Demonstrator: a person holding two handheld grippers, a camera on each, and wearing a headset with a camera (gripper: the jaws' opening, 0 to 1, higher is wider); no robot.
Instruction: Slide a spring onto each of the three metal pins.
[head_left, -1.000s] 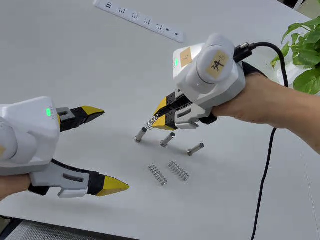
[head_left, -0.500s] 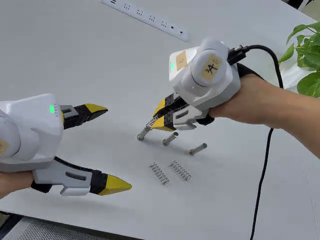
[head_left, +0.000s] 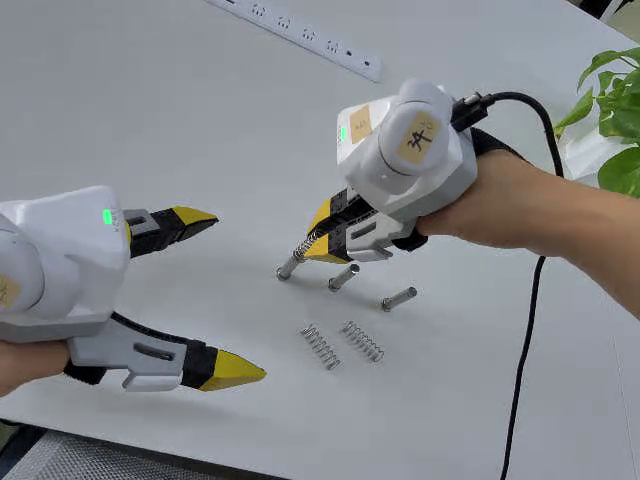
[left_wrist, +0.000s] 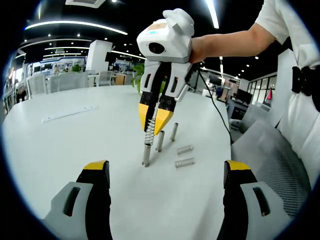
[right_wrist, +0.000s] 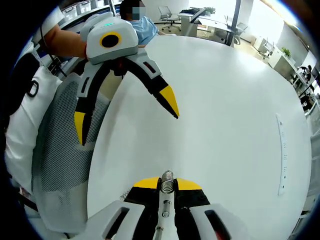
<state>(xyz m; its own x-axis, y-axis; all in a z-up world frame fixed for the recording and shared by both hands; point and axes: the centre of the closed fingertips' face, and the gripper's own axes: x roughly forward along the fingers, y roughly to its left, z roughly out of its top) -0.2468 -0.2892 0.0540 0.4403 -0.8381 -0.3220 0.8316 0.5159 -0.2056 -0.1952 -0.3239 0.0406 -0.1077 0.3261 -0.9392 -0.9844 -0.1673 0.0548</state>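
Left gripper view: right gripper (left_wrist: 155, 120) clamps a coiled steel spring (left_wrist: 150, 131) atop an upright metal pin (left_wrist: 146, 156), likely needing a downward slide; left gripper (head_left: 238, 296) gapes empty.

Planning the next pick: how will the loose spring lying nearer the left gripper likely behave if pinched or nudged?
The spring lies on its side, a round open coil, so a nudge would probably roll it across the smooth table. Its thin wire suggests it is light and could squash or flick out under a hard pinch.
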